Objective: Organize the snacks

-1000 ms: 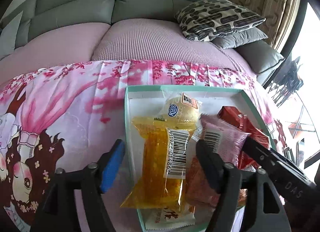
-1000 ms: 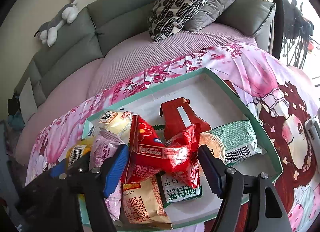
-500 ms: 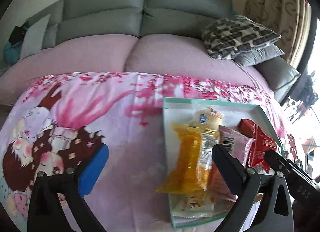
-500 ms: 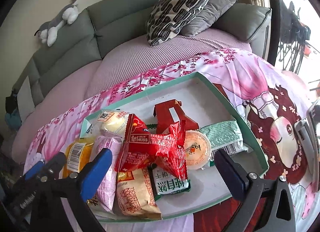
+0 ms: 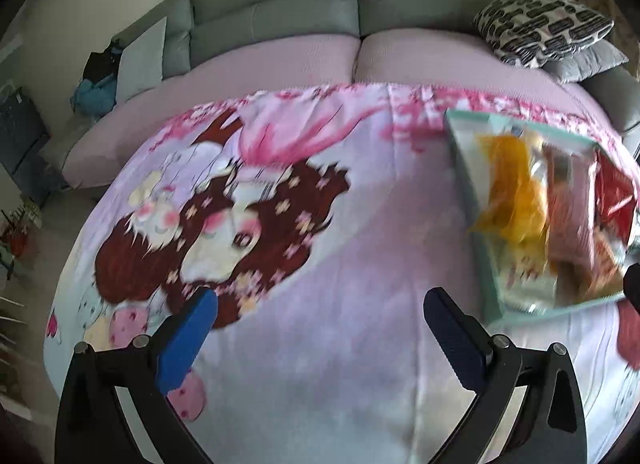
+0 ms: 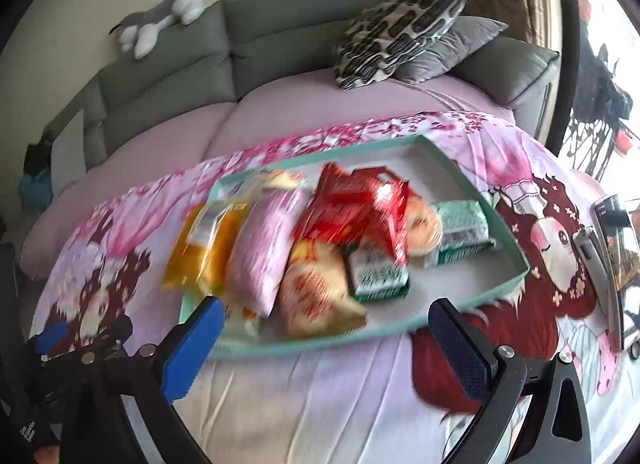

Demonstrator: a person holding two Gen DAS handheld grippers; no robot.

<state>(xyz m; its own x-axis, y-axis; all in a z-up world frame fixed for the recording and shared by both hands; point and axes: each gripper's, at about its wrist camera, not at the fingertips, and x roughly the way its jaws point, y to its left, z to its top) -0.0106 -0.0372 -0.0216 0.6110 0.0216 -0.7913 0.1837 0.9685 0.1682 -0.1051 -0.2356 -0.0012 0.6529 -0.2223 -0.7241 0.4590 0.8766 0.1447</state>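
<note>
Your snacks lie packed side by side in the shallow teal-rimmed tray (image 6: 486,296) on the pink cartoon-print blanket (image 6: 328,392). From the right wrist view, the yellow packet (image 6: 208,252) lies at the tray's left end with its long axis running from the near rim toward the far one, its near end hanging over the near rim. The pink packet (image 6: 266,242) lies just beside it on the same line. The red packet (image 6: 352,208) sits on top of the pile in the middle, crumpled, so you cannot read a clear axis. Under it are a tan packet (image 6: 316,296) and a small green-and-white packet (image 6: 378,276), then a round orange-lidded cup (image 6: 424,228) and a pale green packet (image 6: 464,230) lying crosswise toward the tray's right end. The picture is blurred, so the labels cannot be read. Your right gripper (image 6: 328,340) stands with its jaws spread wide and nothing between them, over the blanket just in front of the tray's near rim, touching no packet. Your left gripper (image 5: 320,328) is likewise spread wide and holds nothing; it hangs over bare blanket, with the tray well off to its right. Beyond the blanket is a grey sofa (image 6: 280,36) with a patterned cushion (image 6: 400,32) and a plush toy (image 6: 164,20) on its back.
</note>
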